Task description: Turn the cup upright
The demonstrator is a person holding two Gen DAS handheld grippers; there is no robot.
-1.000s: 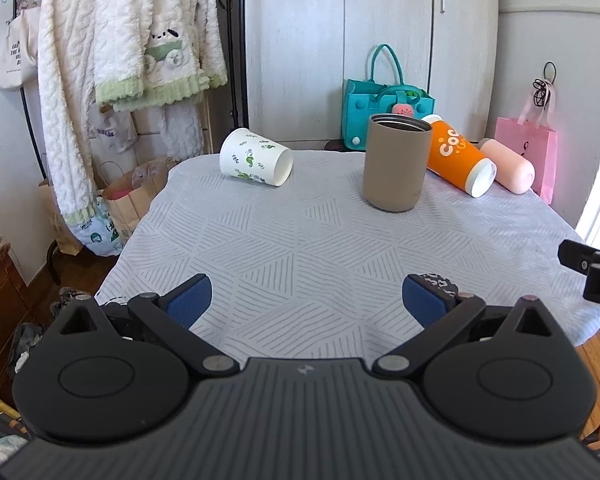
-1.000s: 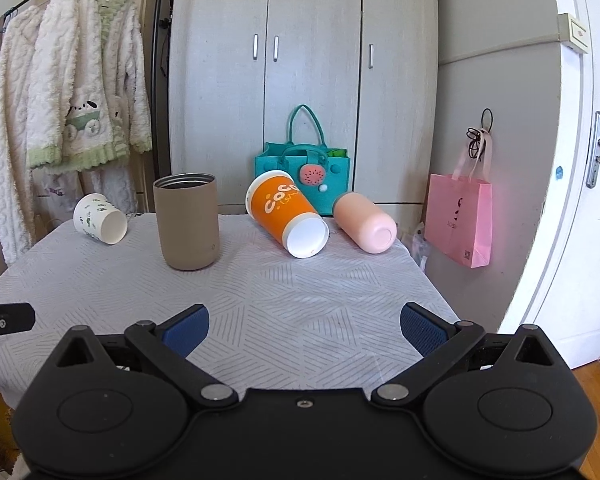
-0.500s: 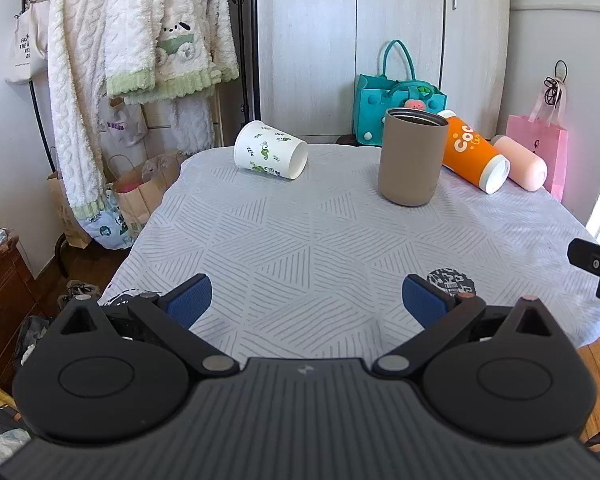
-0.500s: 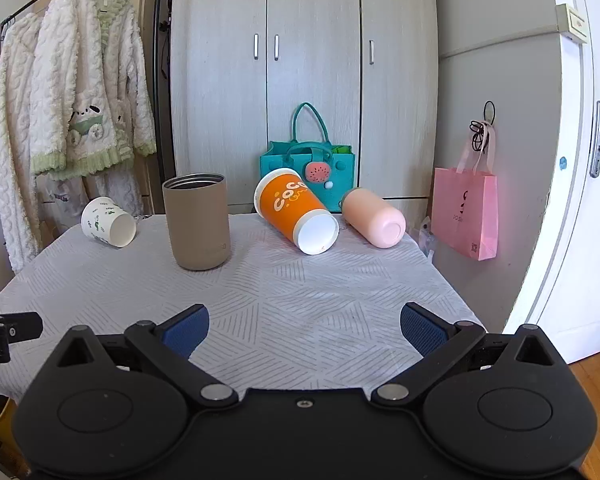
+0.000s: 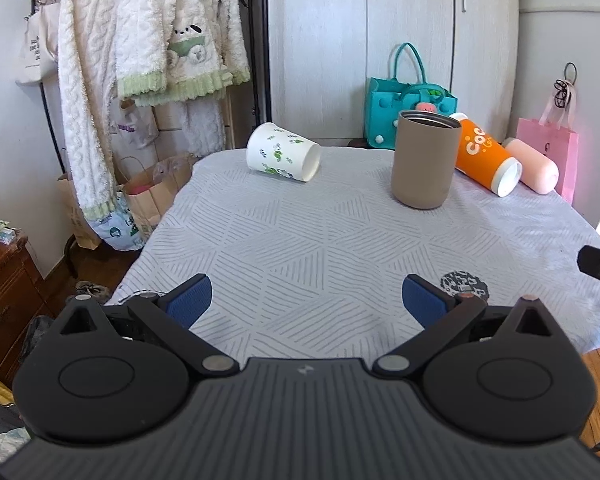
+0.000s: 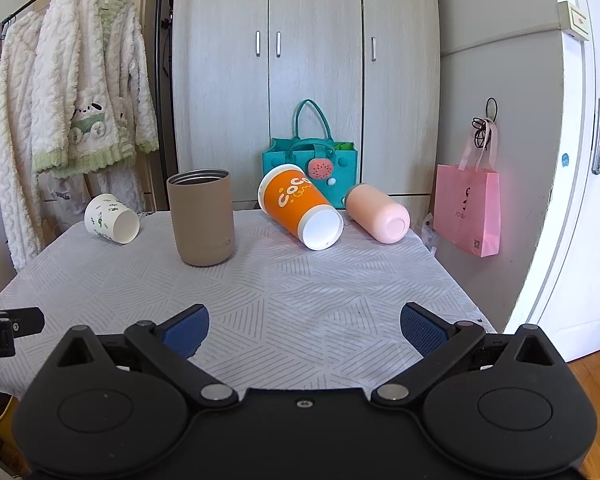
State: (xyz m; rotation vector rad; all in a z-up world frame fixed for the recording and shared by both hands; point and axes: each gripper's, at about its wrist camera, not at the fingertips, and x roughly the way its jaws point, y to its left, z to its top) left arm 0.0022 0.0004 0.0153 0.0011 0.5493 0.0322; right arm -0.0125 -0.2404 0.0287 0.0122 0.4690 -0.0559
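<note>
With both hand-held grippers [image 5: 306,300] [image 6: 305,326] spread apart and empty, I'm lined up short of the desk [image 5: 340,248]. Three cups [image 5: 283,152] [image 6: 300,212] [image 6: 377,213] lie sideways; tan one [image 6: 201,216] stands.

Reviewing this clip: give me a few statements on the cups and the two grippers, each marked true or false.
1. The tan cylindrical tumbler stands upright. True.
2. The orange paper cup stands upright. False: it lies on its side, against the peach-pink bottle.
3. The white leaf-print paper cup lies on its side. True.
4. The left gripper is shut on a cup. False: it is open and holds nothing.
5. The right gripper is open above the grey patterned tablecloth. True.
</note>
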